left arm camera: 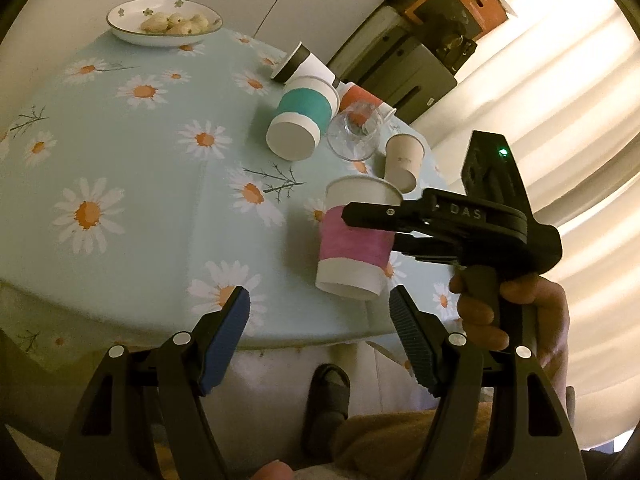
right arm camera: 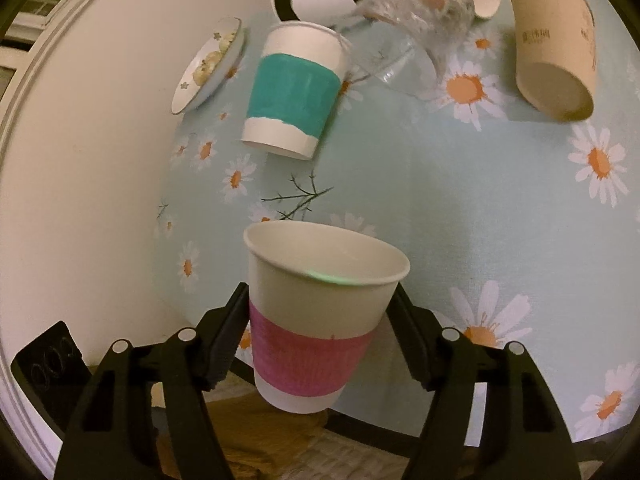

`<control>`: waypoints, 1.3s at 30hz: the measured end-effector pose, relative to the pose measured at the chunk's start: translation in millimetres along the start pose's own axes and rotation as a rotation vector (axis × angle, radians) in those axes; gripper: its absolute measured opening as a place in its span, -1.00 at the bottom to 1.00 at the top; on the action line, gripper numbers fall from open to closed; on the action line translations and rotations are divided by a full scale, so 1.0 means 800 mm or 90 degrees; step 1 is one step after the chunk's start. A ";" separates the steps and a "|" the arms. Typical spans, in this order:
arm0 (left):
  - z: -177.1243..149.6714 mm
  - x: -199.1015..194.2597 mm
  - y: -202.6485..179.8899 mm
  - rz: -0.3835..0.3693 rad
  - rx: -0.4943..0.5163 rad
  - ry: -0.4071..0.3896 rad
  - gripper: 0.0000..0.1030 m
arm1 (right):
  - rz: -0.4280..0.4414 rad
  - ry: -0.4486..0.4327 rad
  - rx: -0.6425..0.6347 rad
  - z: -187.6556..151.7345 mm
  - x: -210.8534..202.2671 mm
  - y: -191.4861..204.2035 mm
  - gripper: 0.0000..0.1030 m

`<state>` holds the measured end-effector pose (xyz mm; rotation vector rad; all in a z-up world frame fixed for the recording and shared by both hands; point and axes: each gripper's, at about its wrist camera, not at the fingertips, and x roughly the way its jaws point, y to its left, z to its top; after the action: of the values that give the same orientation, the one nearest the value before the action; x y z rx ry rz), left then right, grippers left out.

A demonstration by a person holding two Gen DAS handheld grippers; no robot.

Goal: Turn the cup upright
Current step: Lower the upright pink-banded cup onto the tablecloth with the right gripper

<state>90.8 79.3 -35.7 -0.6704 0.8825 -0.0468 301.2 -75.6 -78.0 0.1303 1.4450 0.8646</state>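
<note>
A white paper cup with a pink band (right arm camera: 316, 320) is held mouth up, slightly tilted, between the fingers of my right gripper (right arm camera: 320, 336), which is shut on it near the table's front edge. In the left wrist view the same pink cup (left arm camera: 354, 240) hangs just above the tablecloth in the right gripper (left arm camera: 372, 216). My left gripper (left arm camera: 320, 320) is open and empty, below and in front of the cup, over the table edge.
On the daisy tablecloth (left arm camera: 120, 160) lie a teal-banded cup (left arm camera: 302, 120), a black-and-white cup (left arm camera: 304, 64), an orange cup (left arm camera: 362, 100), a plain brown cup (left arm camera: 404, 160) and a tipped glass (left arm camera: 356, 128). A plate of snacks (left arm camera: 164, 22) sits far left.
</note>
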 end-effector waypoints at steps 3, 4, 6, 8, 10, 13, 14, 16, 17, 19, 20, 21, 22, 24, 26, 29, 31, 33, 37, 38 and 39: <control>0.000 -0.006 0.004 -0.006 -0.006 -0.009 0.37 | 0.006 -0.037 -0.017 -0.005 -0.016 0.007 0.32; -0.001 -0.008 0.005 -0.007 -0.007 -0.012 0.37 | 0.005 -0.048 -0.022 -0.007 -0.024 0.009 0.32; -0.002 -0.011 0.006 -0.009 -0.004 -0.020 0.37 | -0.015 -0.098 -0.055 -0.014 -0.041 0.021 0.32; -0.003 -0.013 0.004 -0.005 0.003 -0.027 0.37 | -0.041 -0.162 -0.097 -0.027 -0.059 0.035 0.32; -0.003 -0.015 0.001 0.007 0.020 -0.037 0.37 | -0.051 -0.221 -0.126 -0.042 -0.073 0.042 0.32; -0.004 -0.017 -0.006 0.031 0.051 -0.051 0.37 | -0.068 -0.300 -0.150 -0.065 -0.082 0.048 0.33; -0.005 -0.017 -0.008 0.040 0.062 -0.053 0.37 | -0.082 -0.328 -0.159 -0.072 -0.083 0.050 0.33; -0.007 -0.016 -0.012 0.056 0.081 -0.055 0.37 | -0.117 -0.375 -0.176 -0.088 -0.084 0.050 0.33; -0.008 -0.018 -0.014 0.058 0.088 -0.058 0.37 | -0.132 -0.393 -0.183 -0.093 -0.081 0.052 0.33; -0.012 -0.022 -0.017 0.069 0.101 -0.067 0.37 | -0.163 -0.432 -0.193 -0.103 -0.077 0.055 0.33; -0.015 -0.025 -0.019 0.073 0.114 -0.070 0.37 | -0.178 -0.451 -0.199 -0.108 -0.074 0.057 0.33; -0.017 -0.026 -0.020 0.073 0.121 -0.070 0.37 | -0.189 -0.463 -0.203 -0.110 -0.072 0.057 0.32; -0.020 -0.028 -0.022 0.071 0.127 -0.070 0.37 | -0.203 -0.475 -0.206 -0.115 -0.068 0.058 0.33; -0.024 -0.032 -0.023 0.064 0.136 -0.068 0.37 | -0.223 -0.481 -0.205 -0.114 -0.053 0.053 0.32; -0.027 -0.034 -0.024 0.065 0.142 -0.067 0.37 | -0.245 -0.486 -0.208 -0.118 -0.040 0.049 0.33; -0.028 -0.042 -0.021 0.066 0.137 -0.081 0.37 | -0.262 -0.494 -0.213 -0.119 -0.024 0.044 0.33; -0.027 -0.046 -0.017 0.059 0.128 -0.083 0.37 | -0.273 -0.498 -0.217 -0.119 -0.015 0.043 0.32; -0.027 -0.046 -0.015 0.058 0.121 -0.082 0.37 | -0.284 -0.500 -0.218 -0.118 -0.008 0.040 0.32; -0.026 -0.045 -0.014 0.063 0.119 -0.081 0.37 | -0.297 -0.513 -0.230 -0.120 0.002 0.040 0.33; -0.026 -0.044 -0.014 0.062 0.118 -0.080 0.37 | -0.300 -0.516 -0.233 -0.124 0.004 0.042 0.33; -0.025 -0.044 -0.014 0.062 0.118 -0.079 0.37 | -0.304 -0.521 -0.238 -0.125 0.005 0.043 0.33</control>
<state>55.9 70.9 -14.1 -0.4510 0.7791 0.0003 196.6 -90.4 -79.6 -0.1327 0.4971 0.5625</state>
